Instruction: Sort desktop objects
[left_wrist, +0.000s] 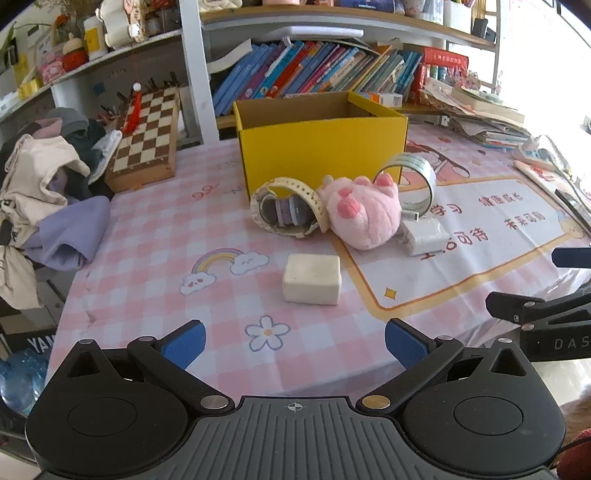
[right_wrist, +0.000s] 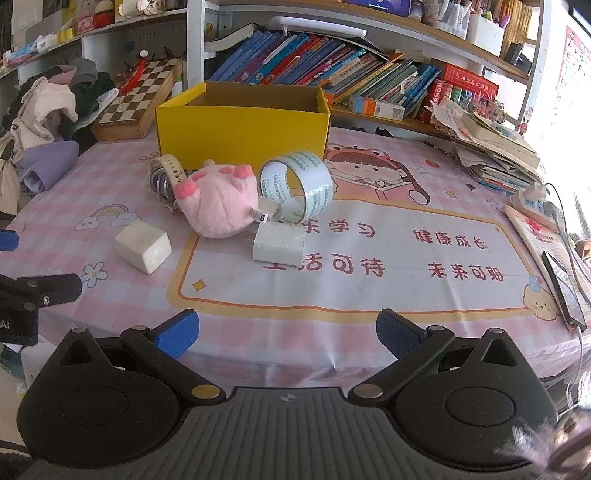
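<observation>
The left claw (left_wrist: 294, 343) hangs over the near edge of the table (left_wrist: 147, 236), and its two blue fingers (left_wrist: 184, 343) are wide apart with nothing between them. The right claw (right_wrist: 287, 334) is the same: fingers (right_wrist: 177, 338) spread apart, holding nothing, low over the near edge of the table. In the left view, part of the right claw shows at the right edge.

The table has a pink checked cloth with a rainbow (left_wrist: 221, 258) and a flower (left_wrist: 266, 332) drawn on it. A yellow box (left_wrist: 321, 147) stands open at the back, in front of a shelf of books (left_wrist: 314, 70). It looks empty as far as one can see inside.

Just in front of the box lies a little group of things. A watch (left_wrist: 286, 210) with a cream strap lies on its side at the left. A pink plush paw (left_wrist: 364, 214) lies beside it and touches the strap. A roll of clear tape (right_wrist: 297, 186) stands on its edge behind the paw, close to the box. A white charger (right_wrist: 279, 245) lies flat in front of the tape, right by the paw.

A white block (left_wrist: 312, 279) sits alone, nearer to the left claw, apart from the group.

At the far left are a chess board (left_wrist: 146, 136) and a pile of clothes (left_wrist: 44, 192). At the far right are a stack of papers (right_wrist: 495, 147) and a phone (right_wrist: 563, 291).
</observation>
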